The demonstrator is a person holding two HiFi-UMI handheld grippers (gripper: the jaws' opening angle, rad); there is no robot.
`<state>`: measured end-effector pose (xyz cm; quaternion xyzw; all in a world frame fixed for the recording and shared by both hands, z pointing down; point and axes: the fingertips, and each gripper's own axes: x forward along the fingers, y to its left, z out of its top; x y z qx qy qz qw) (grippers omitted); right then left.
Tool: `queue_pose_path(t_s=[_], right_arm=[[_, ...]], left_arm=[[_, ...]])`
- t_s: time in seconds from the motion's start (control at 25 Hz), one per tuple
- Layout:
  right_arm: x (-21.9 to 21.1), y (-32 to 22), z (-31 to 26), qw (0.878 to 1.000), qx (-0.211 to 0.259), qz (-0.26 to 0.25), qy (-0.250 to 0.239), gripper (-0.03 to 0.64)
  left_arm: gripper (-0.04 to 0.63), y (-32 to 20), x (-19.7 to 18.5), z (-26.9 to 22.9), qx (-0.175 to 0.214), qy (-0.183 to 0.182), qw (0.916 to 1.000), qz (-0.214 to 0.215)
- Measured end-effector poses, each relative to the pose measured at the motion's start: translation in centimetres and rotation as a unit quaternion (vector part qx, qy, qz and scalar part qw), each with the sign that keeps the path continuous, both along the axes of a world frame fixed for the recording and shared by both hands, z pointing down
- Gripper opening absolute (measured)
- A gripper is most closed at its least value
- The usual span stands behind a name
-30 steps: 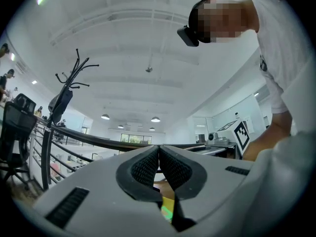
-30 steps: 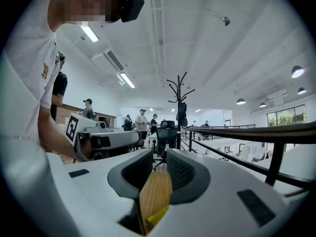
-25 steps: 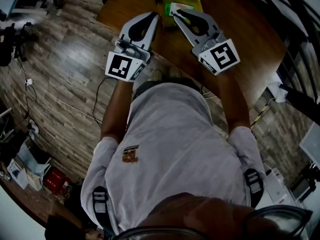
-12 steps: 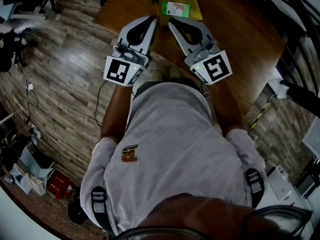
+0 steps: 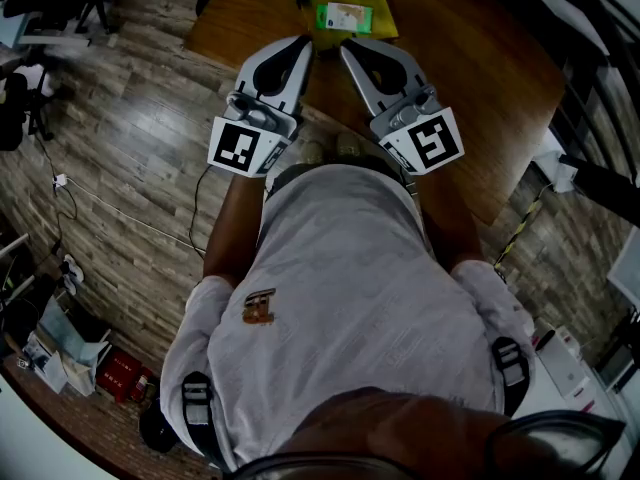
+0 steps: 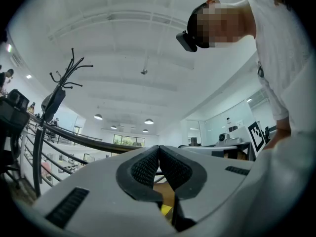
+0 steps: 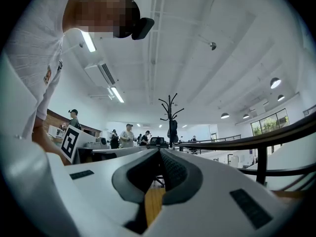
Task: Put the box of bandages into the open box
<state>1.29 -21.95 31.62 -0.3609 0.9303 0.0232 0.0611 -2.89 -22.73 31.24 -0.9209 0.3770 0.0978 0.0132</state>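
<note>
Two hand-held grippers (image 5: pixel 306 43) (image 5: pixel 348 48), one bandage box (image 5: pixel 346 15), one open box (image 5: pixel 384 20), one table (image 5: pixel 480 78).

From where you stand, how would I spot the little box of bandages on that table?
Look at the brown wooden table, toward the middle of its far side. A yellow box sits there, and the box of bandages lies on it: small, green with a white panel, the only green thing on the table.
</note>
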Motion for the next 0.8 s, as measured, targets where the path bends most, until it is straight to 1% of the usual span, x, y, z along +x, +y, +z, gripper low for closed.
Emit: queue_pose_path(t_s=[0.24,0.44,0.56,0.8], right_arm=[[0.2,0.19,0.31,1.0,-0.003,0.002,-0.004,0.032],[0.05,0.41,0.8,1.0,-0.008,-0.007,-0.005,0.033],[0.26,0.64,0.56,1.0,-0.003,-0.001,-0.008,0.033],[0.32,0.4,0.8,1.0,-0.007,0.003,-0.006,0.032]], left_arm=[[0.02,0.35,0.35,-0.2,0.004,0.001,1.0,0.001],[0.02,0.54,0.41,-0.27,0.006,0.001,1.0,-0.001],[0.02,0.82,0.32,-0.1,0.005,0.002,1.0,-0.003],[0.02,0.5,0.39,-0.07,0.004,0.003,1.0,0.0]])
